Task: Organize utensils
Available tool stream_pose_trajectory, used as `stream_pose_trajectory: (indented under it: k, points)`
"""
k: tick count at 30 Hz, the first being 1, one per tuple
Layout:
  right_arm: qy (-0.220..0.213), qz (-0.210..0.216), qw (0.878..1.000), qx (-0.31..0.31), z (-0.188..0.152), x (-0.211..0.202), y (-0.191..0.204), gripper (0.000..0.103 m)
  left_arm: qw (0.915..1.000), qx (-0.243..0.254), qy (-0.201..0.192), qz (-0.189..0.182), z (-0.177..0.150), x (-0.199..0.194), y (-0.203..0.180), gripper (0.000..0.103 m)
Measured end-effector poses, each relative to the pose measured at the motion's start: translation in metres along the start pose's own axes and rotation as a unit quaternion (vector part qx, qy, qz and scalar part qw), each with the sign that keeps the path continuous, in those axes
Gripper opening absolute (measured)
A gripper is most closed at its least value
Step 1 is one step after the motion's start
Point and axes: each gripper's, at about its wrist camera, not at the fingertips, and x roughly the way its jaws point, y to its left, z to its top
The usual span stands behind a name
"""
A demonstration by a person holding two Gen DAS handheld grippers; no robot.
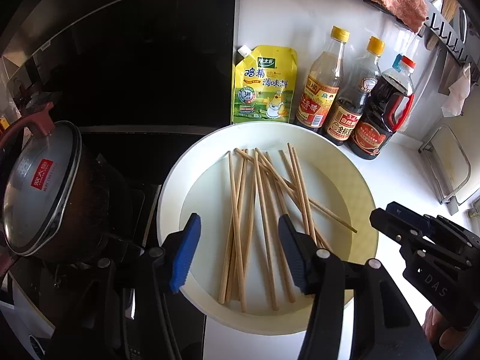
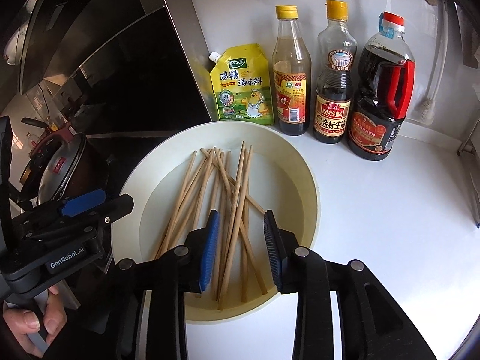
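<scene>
Three sauce bottles (image 2: pixel 330 72), seasoning pouch (image 2: pixel 243 85), lidded pot (image 1: pixel 42 186)

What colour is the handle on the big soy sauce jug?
Red handle, clearest in the right wrist view.

A white counter (image 2: pixel 375 210) meets a white wall (image 1: pixel 270 6). At its left edge sits a black glossy stove (image 1: pixel 144 150), daylight reflecting off the dark panel (image 2: pixel 105 75) behind it.
</scene>
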Motion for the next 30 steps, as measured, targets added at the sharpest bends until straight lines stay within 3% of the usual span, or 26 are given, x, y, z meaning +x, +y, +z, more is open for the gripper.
stream_pose_trajectory:
  k: [12, 23, 30]
  points:
    - [0.003, 0.002, 1.0, 0.008, -0.006, -0.007, -0.006, 0.047, 0.9999, -0.012, -0.007, -0.001, -0.002, -0.012, 0.0, 0.076]
    - [0.018, -0.001, 1.0, 0.025, -0.011, -0.011, -0.014, 0.06, 0.9999, -0.009, -0.007, 0.007, -0.004, -0.016, -0.001, 0.083]
    - [0.02, -0.005, 0.999, 0.025, -0.012, -0.013, -0.014, 0.061, 0.9999, -0.009, -0.007, 0.01, -0.004, -0.017, -0.001, 0.086]
